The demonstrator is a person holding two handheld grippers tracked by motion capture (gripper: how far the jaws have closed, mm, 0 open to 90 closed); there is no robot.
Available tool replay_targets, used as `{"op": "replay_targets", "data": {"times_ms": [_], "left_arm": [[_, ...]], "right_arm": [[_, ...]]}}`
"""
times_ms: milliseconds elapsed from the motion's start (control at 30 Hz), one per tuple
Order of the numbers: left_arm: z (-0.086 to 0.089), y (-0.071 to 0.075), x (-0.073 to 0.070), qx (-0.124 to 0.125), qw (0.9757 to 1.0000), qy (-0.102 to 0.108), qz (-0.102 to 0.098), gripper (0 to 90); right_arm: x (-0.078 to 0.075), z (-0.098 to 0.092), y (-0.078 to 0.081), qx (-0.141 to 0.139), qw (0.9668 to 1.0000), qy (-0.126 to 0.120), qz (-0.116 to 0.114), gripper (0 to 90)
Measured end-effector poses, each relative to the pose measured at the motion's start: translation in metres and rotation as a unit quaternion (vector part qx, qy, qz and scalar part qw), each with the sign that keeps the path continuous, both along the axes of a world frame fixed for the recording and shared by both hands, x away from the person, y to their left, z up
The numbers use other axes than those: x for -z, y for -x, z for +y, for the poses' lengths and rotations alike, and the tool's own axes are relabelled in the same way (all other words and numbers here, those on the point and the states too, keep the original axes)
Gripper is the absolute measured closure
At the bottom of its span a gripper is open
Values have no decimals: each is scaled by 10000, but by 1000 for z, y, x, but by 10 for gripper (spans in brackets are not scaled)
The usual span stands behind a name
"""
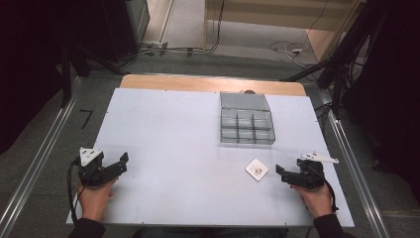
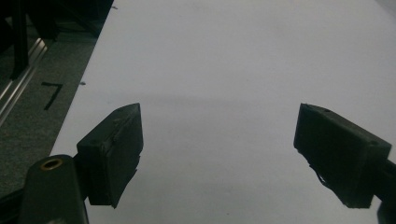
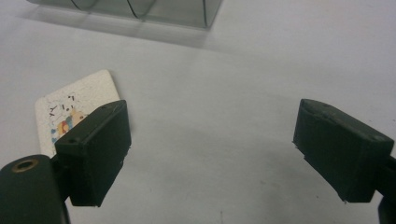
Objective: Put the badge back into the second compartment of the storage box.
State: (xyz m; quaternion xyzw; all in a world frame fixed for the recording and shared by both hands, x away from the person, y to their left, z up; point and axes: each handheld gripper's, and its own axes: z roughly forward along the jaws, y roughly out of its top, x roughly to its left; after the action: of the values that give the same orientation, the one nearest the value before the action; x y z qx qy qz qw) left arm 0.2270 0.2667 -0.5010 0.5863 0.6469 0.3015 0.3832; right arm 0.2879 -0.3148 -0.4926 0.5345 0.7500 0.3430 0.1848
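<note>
A small white square card (image 1: 256, 169) with a printed picture lies flat on the white table, in front of a clear plastic compartment box (image 1: 246, 119). My right gripper (image 1: 280, 172) rests near the table's right front, open, its tips just right of the card. In the right gripper view the card (image 3: 74, 109) lies partly behind the left jaw, and the box's near wall (image 3: 140, 9) crosses the top; the right gripper (image 3: 212, 151) holds nothing. My left gripper (image 1: 123, 161) sits open at the left front, and in its own view the left gripper (image 2: 217, 151) has bare table between its jaws.
The white table top (image 1: 163, 134) lies on a wooden board whose far edge (image 1: 213, 83) shows. Metal rails (image 1: 34, 168) run along both sides. Cables (image 1: 287, 48) lie on the floor beyond the table. A hand (image 1: 94, 198) holds each gripper at the front edge.
</note>
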Motion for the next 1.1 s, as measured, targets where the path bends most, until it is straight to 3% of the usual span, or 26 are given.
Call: {"op": "replay_targets", "data": {"times_ms": [1100], "left_arm": [[-1,0,0,51,10000,15,-13,161]], "right_arm": [[7,39,-1,-514,9987,63,-6,107]]}}
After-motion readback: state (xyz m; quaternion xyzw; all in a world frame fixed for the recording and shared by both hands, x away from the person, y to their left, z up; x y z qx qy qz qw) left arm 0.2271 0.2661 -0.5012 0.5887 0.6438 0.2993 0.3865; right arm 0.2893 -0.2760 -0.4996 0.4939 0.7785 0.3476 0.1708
